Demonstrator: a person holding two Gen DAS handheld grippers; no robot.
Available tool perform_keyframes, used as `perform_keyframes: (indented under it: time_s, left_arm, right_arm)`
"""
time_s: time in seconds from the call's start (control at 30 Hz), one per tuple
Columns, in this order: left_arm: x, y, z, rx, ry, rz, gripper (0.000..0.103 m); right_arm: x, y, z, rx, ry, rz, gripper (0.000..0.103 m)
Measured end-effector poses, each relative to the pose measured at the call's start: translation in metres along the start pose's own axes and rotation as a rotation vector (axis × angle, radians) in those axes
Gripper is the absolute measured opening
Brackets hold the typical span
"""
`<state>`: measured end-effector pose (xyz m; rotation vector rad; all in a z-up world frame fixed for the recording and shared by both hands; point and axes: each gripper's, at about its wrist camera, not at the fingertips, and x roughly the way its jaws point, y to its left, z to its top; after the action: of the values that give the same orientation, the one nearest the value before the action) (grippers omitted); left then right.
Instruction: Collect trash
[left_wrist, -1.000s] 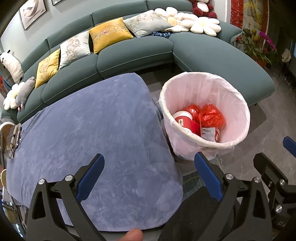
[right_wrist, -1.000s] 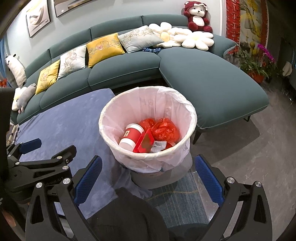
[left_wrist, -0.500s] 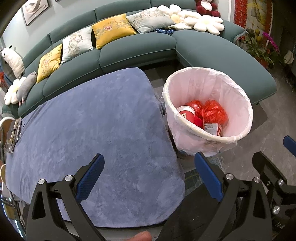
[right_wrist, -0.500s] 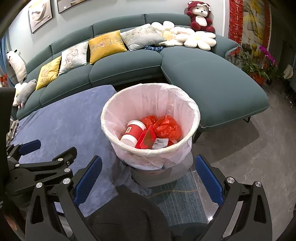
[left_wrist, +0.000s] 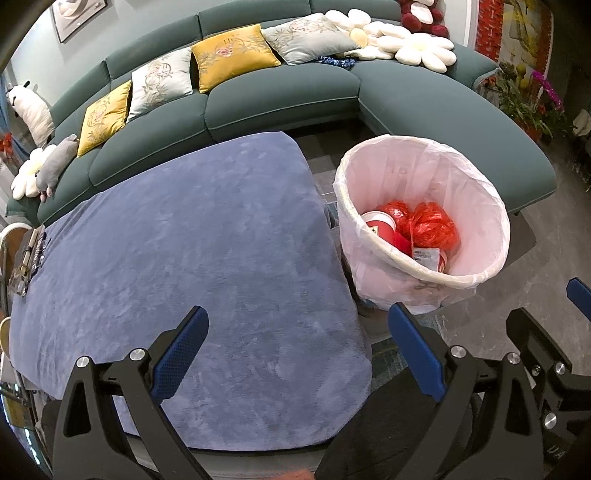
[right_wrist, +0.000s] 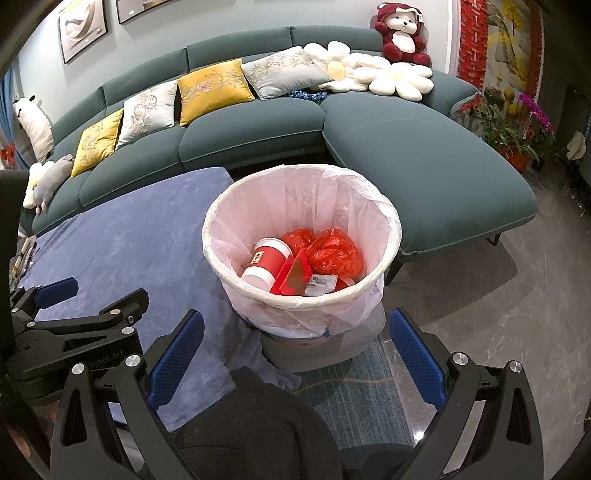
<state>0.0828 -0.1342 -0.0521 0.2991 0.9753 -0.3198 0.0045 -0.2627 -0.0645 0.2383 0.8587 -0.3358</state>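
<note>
Both tongs are spread wide with nothing between their blue pads. Seen from its own wrist camera, the left gripper (left_wrist: 297, 350) hangs over the near edge of a blue velvety table cover (left_wrist: 192, 258). The right gripper (right_wrist: 295, 354) hangs in front of a round bin lined with a white plastic bag (right_wrist: 384, 218), which stands just right of the covered table. Inside the bin lie a red paper cup with a white rim (right_wrist: 264, 260), a flat red carton (right_wrist: 291, 275), crumpled red plastic wrap (right_wrist: 332, 253) and a small printed white packet (right_wrist: 321, 282). Beyond, far across the room, curves a dark green sofa (right_wrist: 424, 155) with yellow and grey cushions.
</note>
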Motion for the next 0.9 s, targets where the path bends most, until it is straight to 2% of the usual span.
perform_keyframes:
  time_s: [0.9]
  left_arm:
    - [0.0017, 0.008, -0.0032, -0.023, 0.01, 0.017, 0.093]
  right_arm:
    - [0.0025, 0.0044, -0.0019, -0.01, 0.009, 0.001, 0.097]
